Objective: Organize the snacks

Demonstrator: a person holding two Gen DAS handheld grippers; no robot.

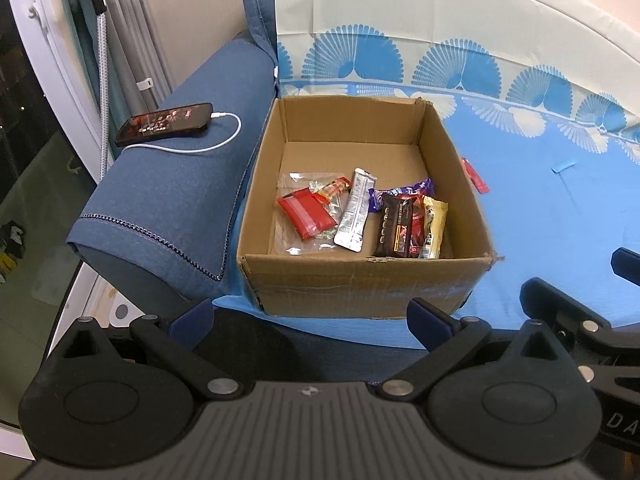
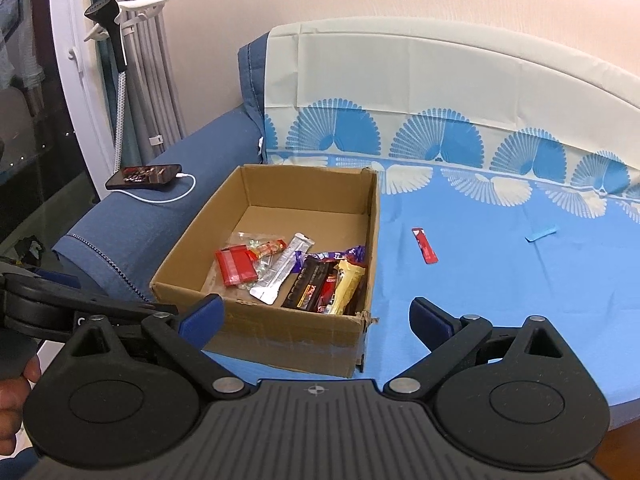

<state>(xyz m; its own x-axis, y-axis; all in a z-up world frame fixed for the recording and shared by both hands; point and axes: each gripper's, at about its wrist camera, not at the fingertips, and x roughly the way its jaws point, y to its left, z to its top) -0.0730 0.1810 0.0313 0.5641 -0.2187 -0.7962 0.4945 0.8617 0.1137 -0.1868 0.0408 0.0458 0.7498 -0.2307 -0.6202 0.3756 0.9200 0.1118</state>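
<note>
Ahead of both spread, empty hand-held grippers sits a cardboard box of glossy wrappers; beyond its corner, a red sachet lies on blue sheet.

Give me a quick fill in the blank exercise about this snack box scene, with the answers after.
1. Most snacks lie inside the cardboard ____.
2. One red packet lies outside the box, on the ____ sheet.
3. The phone on the armrest is plugged into a ____ cable.
4. Both grippers, left and right, are ____ and hold nothing.

Answers: box; blue; white; open
</note>
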